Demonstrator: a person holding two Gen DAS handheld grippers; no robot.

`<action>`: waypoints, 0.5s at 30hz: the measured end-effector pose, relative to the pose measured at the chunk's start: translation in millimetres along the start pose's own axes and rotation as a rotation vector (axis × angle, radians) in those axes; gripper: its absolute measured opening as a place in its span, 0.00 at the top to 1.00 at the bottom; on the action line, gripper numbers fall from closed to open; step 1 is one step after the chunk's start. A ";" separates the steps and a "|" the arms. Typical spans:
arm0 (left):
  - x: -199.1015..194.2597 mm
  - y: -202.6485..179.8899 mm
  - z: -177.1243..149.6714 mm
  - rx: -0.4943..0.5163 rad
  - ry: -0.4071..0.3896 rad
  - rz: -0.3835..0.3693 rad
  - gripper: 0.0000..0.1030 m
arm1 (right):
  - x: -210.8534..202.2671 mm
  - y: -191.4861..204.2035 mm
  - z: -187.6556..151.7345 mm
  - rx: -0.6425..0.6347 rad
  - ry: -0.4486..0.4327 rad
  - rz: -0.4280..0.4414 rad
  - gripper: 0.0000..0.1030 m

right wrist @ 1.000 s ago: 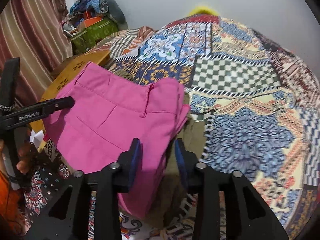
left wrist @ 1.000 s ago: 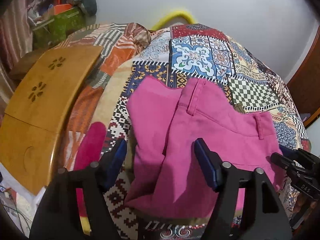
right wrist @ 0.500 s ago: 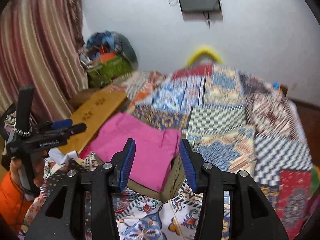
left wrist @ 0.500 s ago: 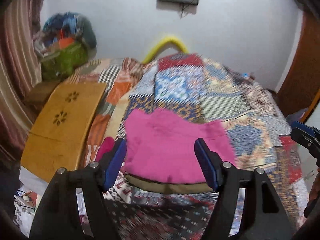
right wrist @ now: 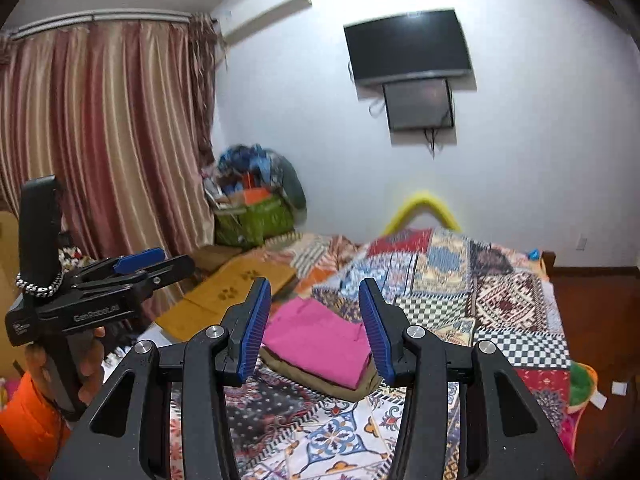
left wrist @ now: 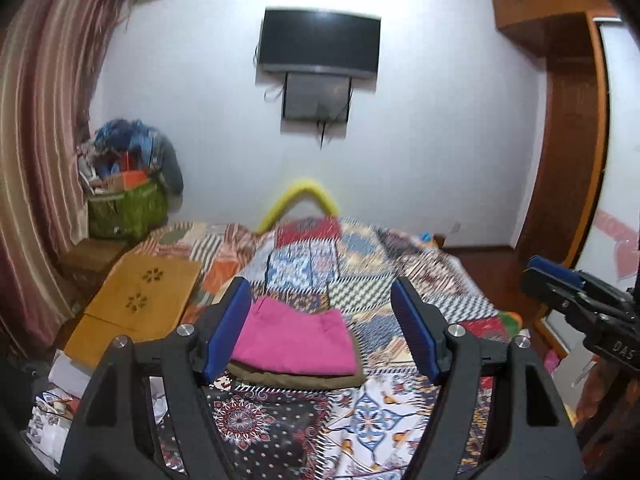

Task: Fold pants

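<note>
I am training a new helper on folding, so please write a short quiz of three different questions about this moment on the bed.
1. True or false: the pink pants lie folded on top of an olive garment.
2. Which gripper holds cloth? A) left gripper B) right gripper C) neither
3. Fill in: left of the pants on the bed lies a wooden ____.

Key: 1 true. 2 C, the jaws of both stand open and empty, above the bed. 3 board.

Home bedroom, patchwork-quilted bed (left wrist: pixel 400 276), striped curtains (right wrist: pixel 100 140), wall-mounted television (left wrist: pixel 319 46)
</note>
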State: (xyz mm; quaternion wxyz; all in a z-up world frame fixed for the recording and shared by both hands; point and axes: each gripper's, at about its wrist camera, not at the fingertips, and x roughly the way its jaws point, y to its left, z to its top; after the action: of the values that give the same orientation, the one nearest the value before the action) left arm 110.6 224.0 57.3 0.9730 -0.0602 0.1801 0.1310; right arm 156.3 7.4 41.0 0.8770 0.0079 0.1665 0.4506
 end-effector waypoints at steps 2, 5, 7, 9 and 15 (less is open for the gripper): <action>-28.6 -8.4 -0.8 0.010 -0.045 -0.005 0.26 | -19.0 4.7 -0.9 0.003 -0.032 -0.001 0.54; -62.9 -17.5 -6.2 0.027 -0.108 0.006 0.22 | -42.0 12.4 -4.2 -0.004 -0.074 -0.009 0.49; -77.6 -21.0 -10.4 0.025 -0.125 0.000 0.22 | -53.9 17.8 -6.4 -0.019 -0.098 -0.020 0.49; -93.1 -23.5 -16.4 0.015 -0.137 -0.020 0.21 | -65.3 24.2 -9.9 -0.032 -0.123 -0.036 0.45; -124.7 -30.5 -33.4 0.014 -0.181 -0.050 0.14 | -82.9 34.5 -20.8 -0.049 -0.165 -0.066 0.33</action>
State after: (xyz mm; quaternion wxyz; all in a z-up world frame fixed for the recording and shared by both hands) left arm -4.5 160.2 74.0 0.9887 -0.0459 0.0905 0.1105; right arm 78.2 -40.7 50.7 0.9021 0.0181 0.0831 0.4231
